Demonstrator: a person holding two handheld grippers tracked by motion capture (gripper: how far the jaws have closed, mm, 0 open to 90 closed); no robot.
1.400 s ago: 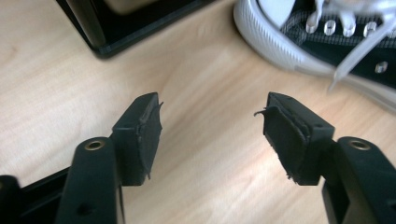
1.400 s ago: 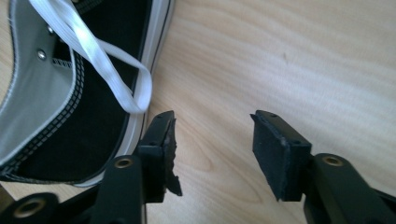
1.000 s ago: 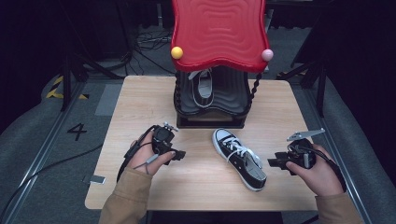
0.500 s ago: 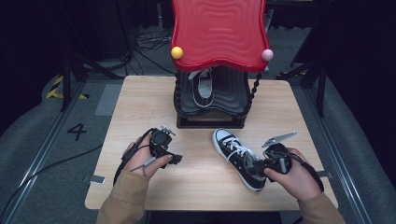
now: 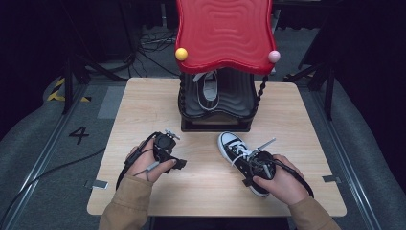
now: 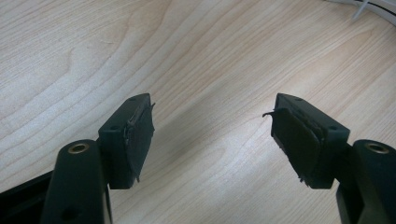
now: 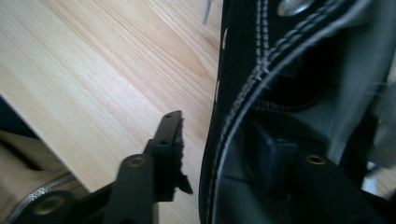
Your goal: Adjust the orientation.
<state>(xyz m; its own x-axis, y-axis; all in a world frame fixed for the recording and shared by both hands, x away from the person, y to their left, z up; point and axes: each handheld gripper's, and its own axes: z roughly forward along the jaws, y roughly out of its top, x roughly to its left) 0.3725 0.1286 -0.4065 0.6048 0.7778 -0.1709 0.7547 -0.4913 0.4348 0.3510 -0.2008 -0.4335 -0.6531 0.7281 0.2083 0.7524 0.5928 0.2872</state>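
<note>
Your right gripper [image 5: 249,168] straddles the collar wall of the black sneaker [image 5: 239,155]: one jaw inside, one outside, closing in just now, pads not yet pressing. That sneaker lies on the table [image 5: 297,124], just in front of the red-roofed rack [image 5: 222,33]. Your left gripper [image 5: 178,164] rests left of the sneaker, jaws wide, nothing between them.

Right gripper [image 5: 252,168] over heel end of black sneaker [image 5: 239,154] on counter [image 5: 143,105]; left gripper [image 5: 168,154] apart, left of it. Second sneaker [image 5: 208,89] in red-topped stand [image 5: 224,28].
</note>
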